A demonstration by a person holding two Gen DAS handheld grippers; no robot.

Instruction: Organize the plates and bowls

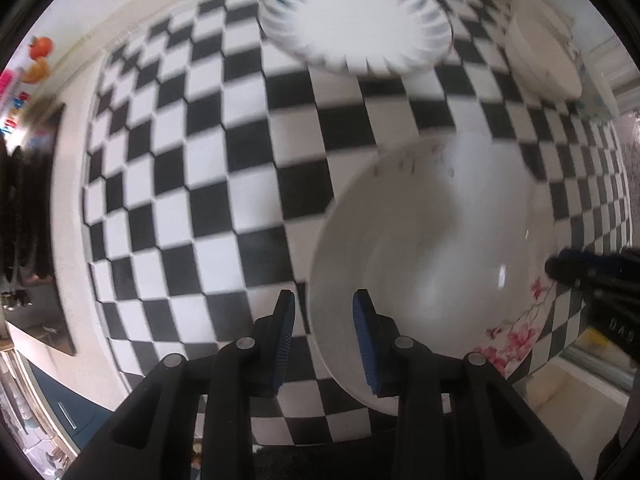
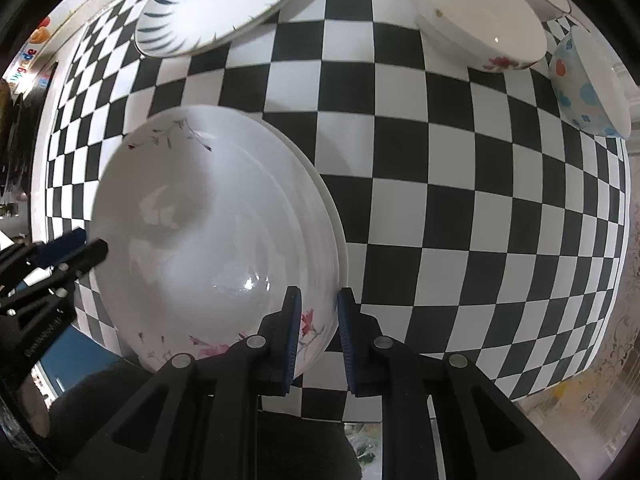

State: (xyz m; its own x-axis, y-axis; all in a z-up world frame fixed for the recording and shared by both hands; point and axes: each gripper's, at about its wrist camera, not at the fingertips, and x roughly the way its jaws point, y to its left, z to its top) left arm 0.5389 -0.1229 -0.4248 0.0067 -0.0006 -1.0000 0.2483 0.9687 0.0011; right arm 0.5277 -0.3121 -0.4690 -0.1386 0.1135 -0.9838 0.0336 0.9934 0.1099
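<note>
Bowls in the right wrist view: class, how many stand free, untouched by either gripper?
2: a white red-flowered bowl at top right, and a spotted bowl beside it at the right edge. A rim behind the white one may be a third.

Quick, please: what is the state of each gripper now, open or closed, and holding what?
Left gripper: closed on the rim of the floral plate.
Right gripper: closed on the opposite rim of the same plate.

Both grippers, left gripper [image 1: 324,340] and right gripper [image 2: 319,340], are chunky black plastic, ribbed blue pads, silver rivets, faint white lettering at 9 o'clock.
</note>
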